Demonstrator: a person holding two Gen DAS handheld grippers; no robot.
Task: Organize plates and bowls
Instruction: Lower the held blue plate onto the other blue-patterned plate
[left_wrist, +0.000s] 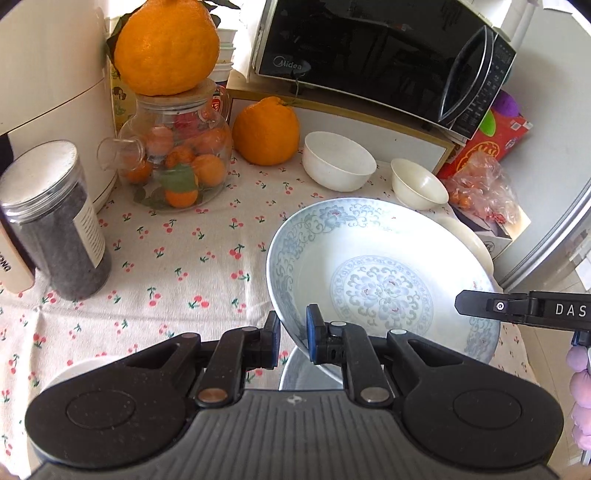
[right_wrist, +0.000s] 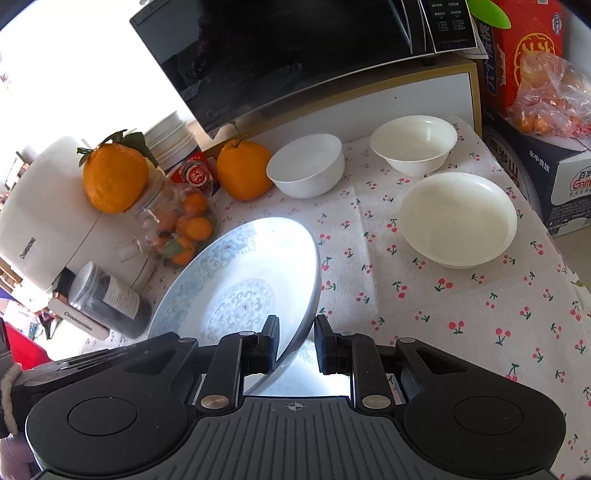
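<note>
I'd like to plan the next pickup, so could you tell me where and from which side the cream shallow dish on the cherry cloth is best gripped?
Take the cream shallow dish by its rim, on the near edge facing the grippers. It sits flat and upright, its wide low wall flares outward into a thin lip a jaw can straddle, and bare tablecloth lies in front. The far side is probably more crowded, with the small cream bowl just behind.

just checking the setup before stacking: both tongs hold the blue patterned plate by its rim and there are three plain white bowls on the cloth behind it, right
Nearly. Both tongs, left and right, do grip the blue patterned plate by its rim, but the right wrist view shows two white bowls plus a plain white plate, not three bowls.
</note>
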